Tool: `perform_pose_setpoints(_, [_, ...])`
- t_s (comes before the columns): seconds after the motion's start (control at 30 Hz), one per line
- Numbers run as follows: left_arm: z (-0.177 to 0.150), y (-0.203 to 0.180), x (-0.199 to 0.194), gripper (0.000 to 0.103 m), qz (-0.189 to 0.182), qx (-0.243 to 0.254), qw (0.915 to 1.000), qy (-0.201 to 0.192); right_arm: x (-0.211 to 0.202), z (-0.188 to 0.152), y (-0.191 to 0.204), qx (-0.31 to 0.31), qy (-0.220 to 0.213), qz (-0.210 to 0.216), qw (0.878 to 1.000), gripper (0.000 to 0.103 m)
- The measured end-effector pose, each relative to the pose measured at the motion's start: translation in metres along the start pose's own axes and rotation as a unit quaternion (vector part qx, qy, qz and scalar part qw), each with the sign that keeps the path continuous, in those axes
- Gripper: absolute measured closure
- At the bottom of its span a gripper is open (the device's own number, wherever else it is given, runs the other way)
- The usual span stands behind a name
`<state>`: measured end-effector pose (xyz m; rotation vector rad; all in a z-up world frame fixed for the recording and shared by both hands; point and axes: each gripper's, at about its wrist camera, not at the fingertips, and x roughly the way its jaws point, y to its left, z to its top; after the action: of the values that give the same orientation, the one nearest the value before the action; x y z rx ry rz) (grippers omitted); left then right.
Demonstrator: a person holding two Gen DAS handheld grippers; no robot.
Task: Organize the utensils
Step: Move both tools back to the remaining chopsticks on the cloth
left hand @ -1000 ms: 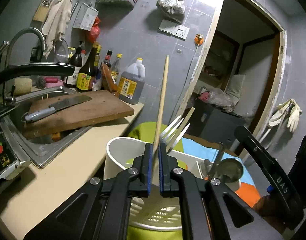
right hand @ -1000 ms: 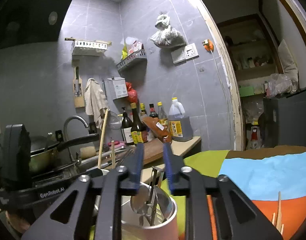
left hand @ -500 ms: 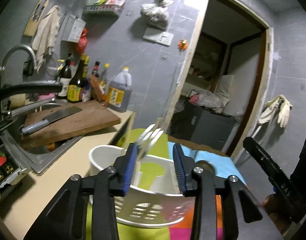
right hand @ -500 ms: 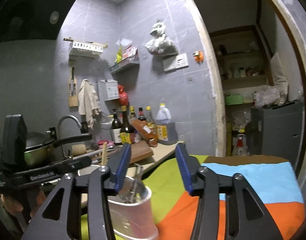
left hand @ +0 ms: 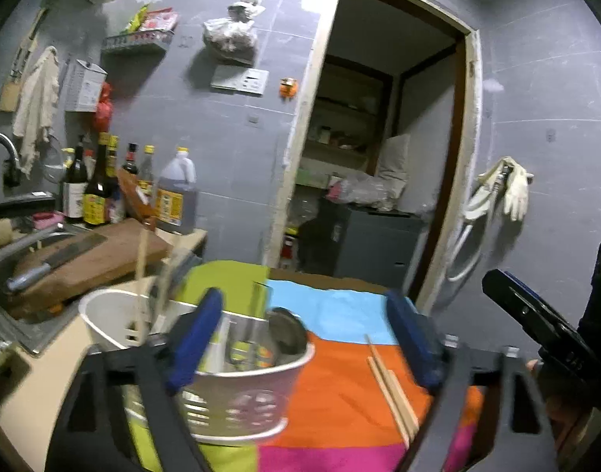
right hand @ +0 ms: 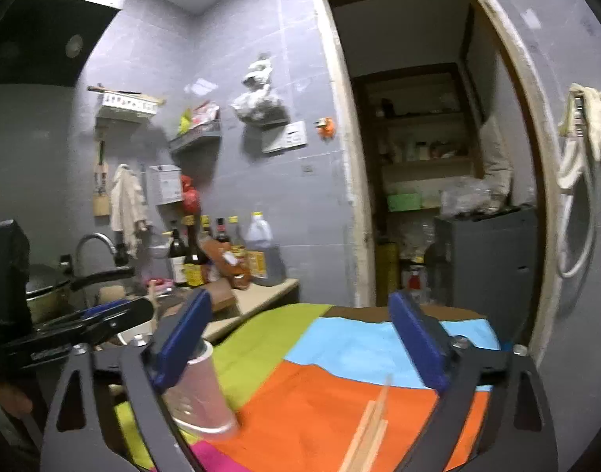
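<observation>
Chopsticks (left hand: pixel 390 387) lie loose on striped cloth (left hand: pixel 339 385), right of utensil caddy (left hand: pixel 237 377). My left gripper (left hand: pixel 300 338) and right gripper (right hand: pixel 300 338): jaws just spread wide, empty. Risk: a careless reach nudges the caddy (looks light), tipping the spoon (left hand: pixel 286 334); thin sticks could slip a shallow pinch.

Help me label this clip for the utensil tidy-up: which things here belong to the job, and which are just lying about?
Belongs to the job:
- white utensil holder with one chopstick standing in it
- pink utensil holder with a ladle
- loose chopsticks on the colourful cloth

Just lying about:
- cleaver on the cutting board
- sauce bottles
- gloves on the wall
</observation>
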<state>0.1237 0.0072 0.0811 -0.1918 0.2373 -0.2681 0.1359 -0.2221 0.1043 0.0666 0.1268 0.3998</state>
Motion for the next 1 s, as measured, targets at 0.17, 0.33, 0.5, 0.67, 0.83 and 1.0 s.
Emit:
perform_pose_setpoints(0.17, [-0.011,-0.020,0.010,0.006,-0.028,0.013,0.9994,0.013,-0.009,-0.005,-0.022,0.001,0.017,-0.028,0.999,0.000])
perform_pose_setpoints(0.33, [-0.027,-0.041,0.028,0.006,-0.039,0.038,0.9970,0.054,-0.013,-0.013,-0.039,-0.004,0.044,-0.054,0.998,0.000])
perform_pose_setpoints(0.5, [-0.045,-0.052,0.041,0.006,-0.038,0.047,0.9937,0.094,-0.008,-0.029,-0.058,0.002,0.099,-0.081,0.992,0.000])
perform_pose_setpoints(0.67, [-0.062,-0.054,0.054,0.006,-0.039,0.036,0.9894,0.135,0.000,-0.049,-0.069,0.007,0.163,-0.096,0.982,0.000])
perform_pose_setpoints(0.83, [-0.076,-0.052,0.070,0.006,-0.030,0.027,0.9808,0.191,0.014,-0.073,-0.077,0.017,0.244,-0.098,0.965,0.000])
perform_pose_setpoints(1.0, [-0.087,-0.046,0.087,0.006,-0.016,0.014,0.9677,0.251,0.024,-0.092,-0.075,0.004,0.304,-0.091,0.948,0.005])
